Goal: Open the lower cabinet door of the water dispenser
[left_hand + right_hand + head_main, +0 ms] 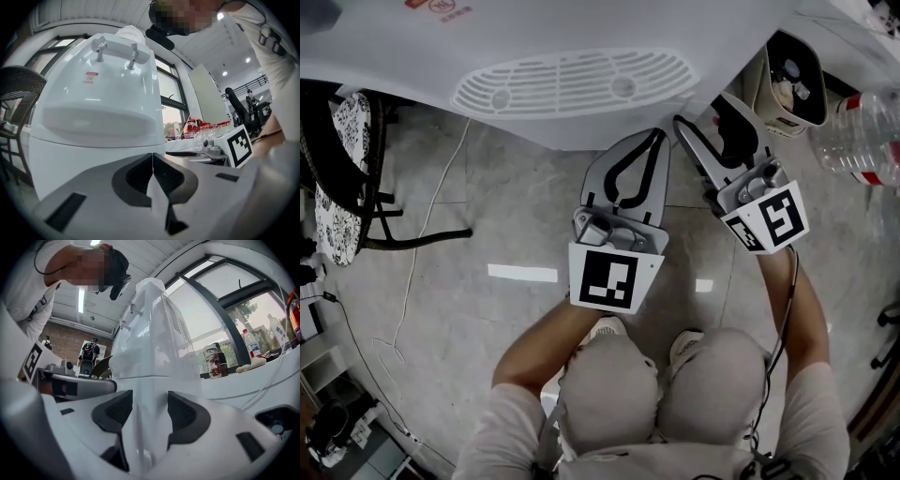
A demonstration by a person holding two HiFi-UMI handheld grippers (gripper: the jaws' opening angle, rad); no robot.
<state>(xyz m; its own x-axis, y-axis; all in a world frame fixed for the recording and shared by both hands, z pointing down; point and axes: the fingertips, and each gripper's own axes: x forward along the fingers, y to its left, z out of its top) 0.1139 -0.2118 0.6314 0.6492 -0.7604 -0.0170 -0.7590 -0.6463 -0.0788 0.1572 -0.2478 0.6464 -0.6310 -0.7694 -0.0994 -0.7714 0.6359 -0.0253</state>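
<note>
Floor (516, 187) lies open before the white water dispenser (572, 84), left tongs (153, 157) shut and empty facing its smooth lower front, right tongs (150, 397) spread wide, lined up on its corner edge.

Floor (516, 187): grey marbled tile, glossy, showing bright reflections. A black-framed chair (337, 220) with a patterned cushion stands at the floor's left edge, and a white cable (411, 281) trails beside it. Large dark-framed windows (243, 301) admit daylight. Ceiling spotlights (224, 73) lit. Brick wall (65, 336) at the far end.
</note>
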